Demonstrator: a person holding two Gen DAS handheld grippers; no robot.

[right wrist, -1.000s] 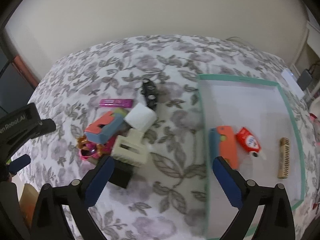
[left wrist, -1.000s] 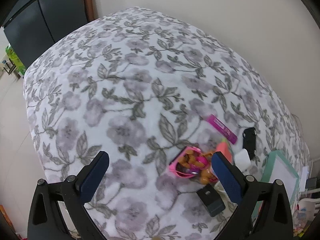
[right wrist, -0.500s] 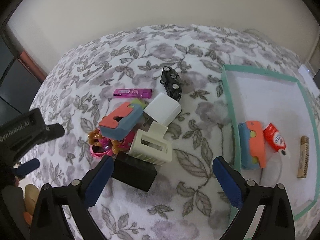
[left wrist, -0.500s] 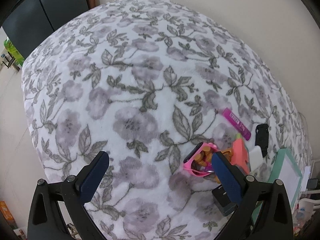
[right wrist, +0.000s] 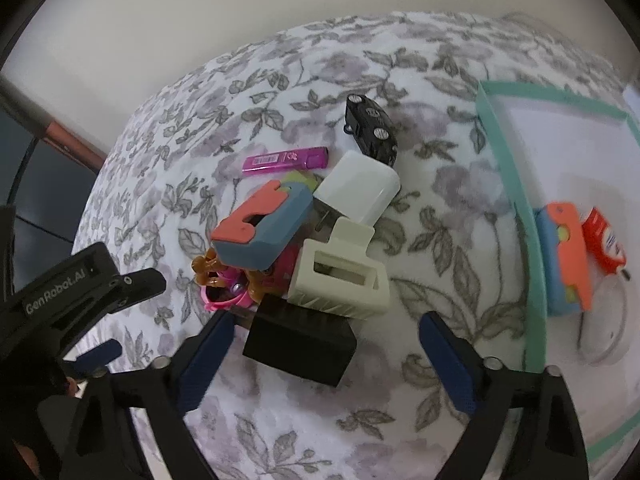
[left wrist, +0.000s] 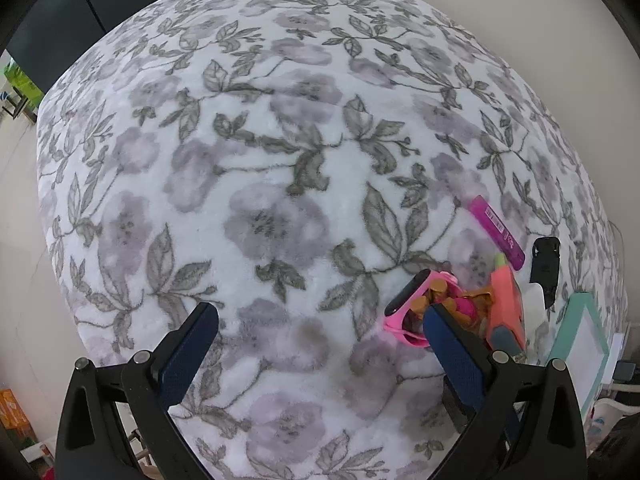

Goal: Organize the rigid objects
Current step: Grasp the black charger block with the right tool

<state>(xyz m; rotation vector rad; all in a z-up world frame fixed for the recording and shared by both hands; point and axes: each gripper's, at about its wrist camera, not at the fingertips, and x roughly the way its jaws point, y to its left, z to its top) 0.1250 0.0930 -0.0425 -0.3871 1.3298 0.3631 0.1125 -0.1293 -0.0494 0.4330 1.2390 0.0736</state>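
A pile of small objects lies on the floral blanket (right wrist: 440, 240): a black box (right wrist: 300, 344), a cream hair claw (right wrist: 340, 276), a white charger (right wrist: 360, 188), an orange-and-blue block (right wrist: 264, 228), pink sunglasses (right wrist: 224, 300), a magenta stick (right wrist: 286, 158) and a black toy car (right wrist: 370, 128). My right gripper (right wrist: 324, 364) is open, its fingers either side of the black box. My left gripper (left wrist: 316, 344) is open and empty over the blanket, left of the pink sunglasses (left wrist: 408, 308). The green-rimmed tray (right wrist: 508, 168) holds a second orange-and-blue block (right wrist: 564, 256) and a red packet (right wrist: 604, 240).
The left gripper's body (right wrist: 68, 296) shows at the left of the right wrist view. The bed edge falls away at the left, with a dark cabinet (left wrist: 92, 4) beyond it. A plain wall stands behind the bed. The tray (left wrist: 580, 340) lies at the far right.
My right gripper has moved left and closer to the pile, from over the tray edge to the black box. My left gripper has drifted closer to the blanket and sunglasses.
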